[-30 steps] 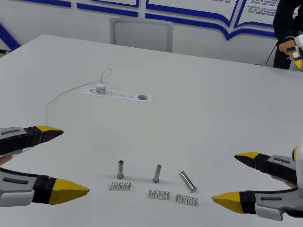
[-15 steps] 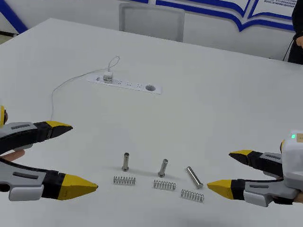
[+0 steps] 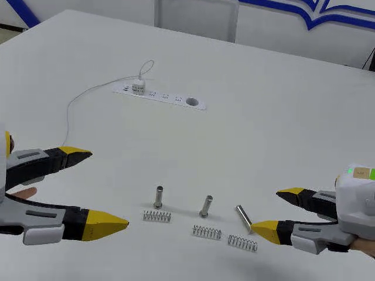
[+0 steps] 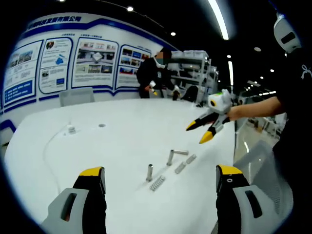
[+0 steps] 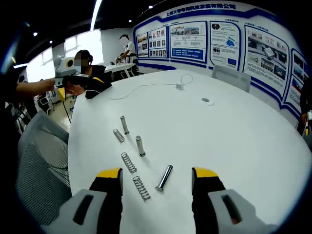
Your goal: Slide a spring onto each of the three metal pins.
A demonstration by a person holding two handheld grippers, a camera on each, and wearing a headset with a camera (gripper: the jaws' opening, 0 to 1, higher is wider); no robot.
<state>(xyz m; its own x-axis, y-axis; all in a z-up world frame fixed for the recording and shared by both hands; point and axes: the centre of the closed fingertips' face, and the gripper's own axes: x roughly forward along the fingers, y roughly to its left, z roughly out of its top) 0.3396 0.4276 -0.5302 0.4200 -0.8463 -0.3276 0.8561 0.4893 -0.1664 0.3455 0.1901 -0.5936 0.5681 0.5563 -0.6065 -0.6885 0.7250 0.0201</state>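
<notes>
On the white table [image 3: 281, 117], short silver metal pins are set in a row: the left upright pin [image 3: 159, 196], the middle upright pin [image 3: 206, 206] and the lying pin [image 3: 244, 216]. Thin coiled wire springs are laid just before them: left spring [image 3: 157, 216], middle spring [image 3: 207, 232], right spring [image 3: 242, 242]. The yellow-tipped left gripper [image 3: 102, 187] and right gripper [image 3: 268, 209] are held wide-jawed and empty at the row's ends.

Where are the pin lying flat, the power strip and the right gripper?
lying pin [image 3: 241, 214]: head view, middle of its shaft.
power strip [image 3: 161, 96]: head view, middle of its top face.
right gripper [image 3: 265, 208]: head view, midway between its yellow fingertips.
</notes>
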